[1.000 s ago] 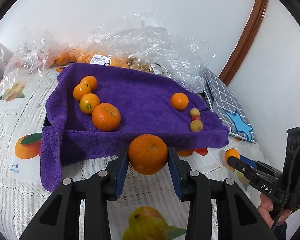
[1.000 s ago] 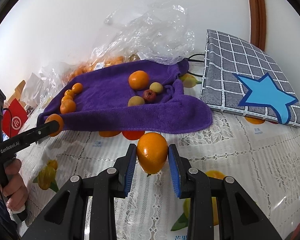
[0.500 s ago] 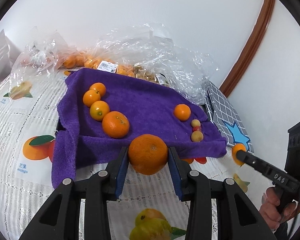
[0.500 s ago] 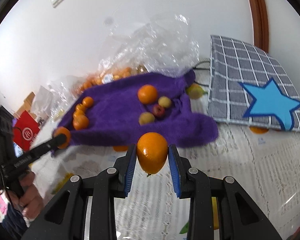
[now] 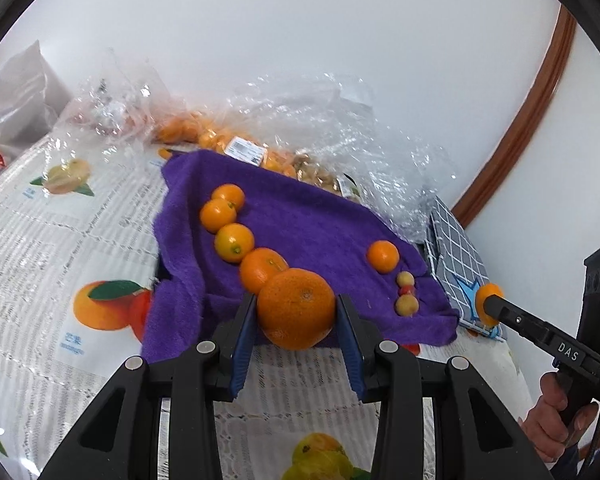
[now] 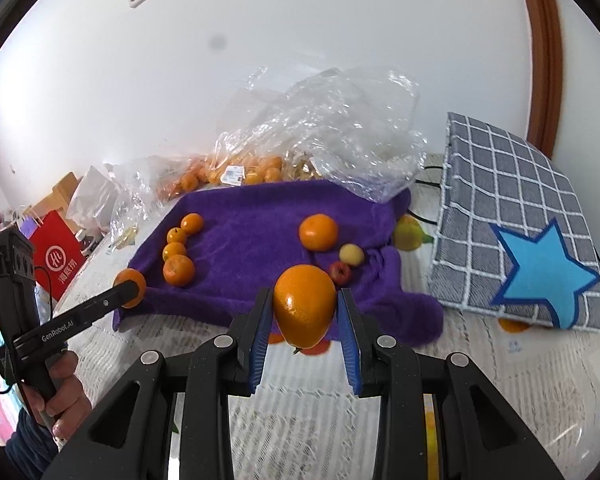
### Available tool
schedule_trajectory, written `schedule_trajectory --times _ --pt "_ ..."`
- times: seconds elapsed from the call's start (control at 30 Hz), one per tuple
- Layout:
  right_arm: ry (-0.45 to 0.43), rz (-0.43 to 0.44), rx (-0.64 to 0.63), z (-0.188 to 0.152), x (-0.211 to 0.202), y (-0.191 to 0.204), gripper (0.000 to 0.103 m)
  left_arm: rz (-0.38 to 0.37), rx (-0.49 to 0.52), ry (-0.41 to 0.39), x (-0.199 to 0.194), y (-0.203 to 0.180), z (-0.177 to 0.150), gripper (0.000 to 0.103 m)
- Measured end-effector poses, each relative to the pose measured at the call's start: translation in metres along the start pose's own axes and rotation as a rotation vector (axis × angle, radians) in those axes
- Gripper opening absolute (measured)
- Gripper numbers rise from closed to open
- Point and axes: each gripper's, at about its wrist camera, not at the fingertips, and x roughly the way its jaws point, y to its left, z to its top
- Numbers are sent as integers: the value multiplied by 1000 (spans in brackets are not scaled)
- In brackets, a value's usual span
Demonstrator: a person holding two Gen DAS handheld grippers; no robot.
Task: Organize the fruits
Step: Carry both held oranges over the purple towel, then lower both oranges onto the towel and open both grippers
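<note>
My left gripper (image 5: pixel 296 328) is shut on a large rough orange (image 5: pixel 296 308), held in the air before the near edge of a purple towel (image 5: pixel 308 224). My right gripper (image 6: pixel 303 320) is shut on a smooth orange (image 6: pixel 305 306), held above the towel's (image 6: pixel 252 240) near right edge. On the towel a row of several oranges (image 5: pixel 234 242) lies at the left. A single orange (image 5: pixel 383 256) and three small yellow and red fruits (image 5: pixel 406 304) lie at the right. The right gripper also shows in the left wrist view (image 5: pixel 490 306).
Clear plastic bags (image 5: pixel 332 120) with small oranges stand behind the towel. A grey checked cloth with a blue star (image 6: pixel 512 232) lies at the right. A red paper bag (image 6: pixel 58 256) stands at the far left. The tablecloth (image 5: pixel 52 264) has fruit prints.
Both grippers have risen and moved forward toward the towel, each still holding its orange. The towel and its fruits have not moved.
</note>
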Motion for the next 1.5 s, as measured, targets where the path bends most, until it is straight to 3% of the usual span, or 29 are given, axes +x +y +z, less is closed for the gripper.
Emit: schedule_trajectory --times 0.5,0.63,0.73,0.87,0.93,1.0,1.23,1.37,1.5 --pt "-83 120 -34 56 42 45 32 69 -93 -59 -11 26 12 37" --pt "-73 64 -45 59 66 37 32 97 -104 -68 -10 31 20 37" --pt "-50 83 1 55 81 22 32 153 -51 -79 -4 28 30 37" --pt "-8 59 17 46 90 8 32 149 -18 -88 5 24 53 37" --pt "-5 7 -2 44 92 2 32 139 -5 -93 11 19 67 37" --pt "-8 -32 -14 42 93 -3 32 126 17 -73 21 13 80 37" --pt "36 0 0 41 101 -14 32 93 93 101 84 -15 92 37" --pt "64 33 0 37 106 -11 32 128 95 174 106 -14 83 37" --pt "102 3 -22 33 115 -7 32 153 94 220 119 -12 78 37"
